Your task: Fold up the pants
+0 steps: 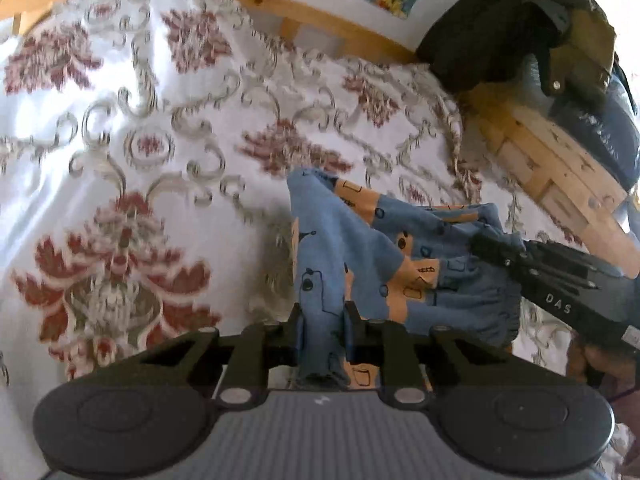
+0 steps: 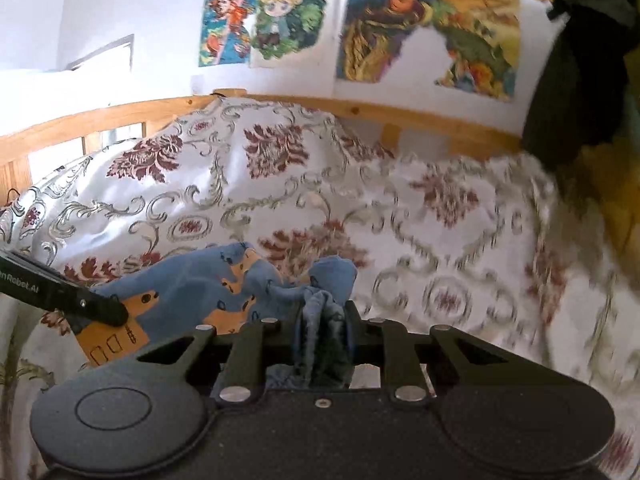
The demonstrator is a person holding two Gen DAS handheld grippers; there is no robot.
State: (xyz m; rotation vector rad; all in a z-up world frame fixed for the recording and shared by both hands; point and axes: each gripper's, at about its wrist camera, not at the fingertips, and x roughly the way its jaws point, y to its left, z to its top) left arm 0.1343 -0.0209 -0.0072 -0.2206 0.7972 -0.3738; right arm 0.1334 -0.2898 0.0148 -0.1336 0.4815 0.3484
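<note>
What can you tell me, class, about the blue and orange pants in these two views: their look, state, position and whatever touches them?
The pants are small, of soft blue fabric with orange patches and dark line drawings. They are bunched and creased, not flat, held over the floral bedspread. The left gripper is shut on one blue part; the right gripper is shut on a gathered edge, seemingly the waistband. How much of them rests on the bedspread is unclear.
</note>
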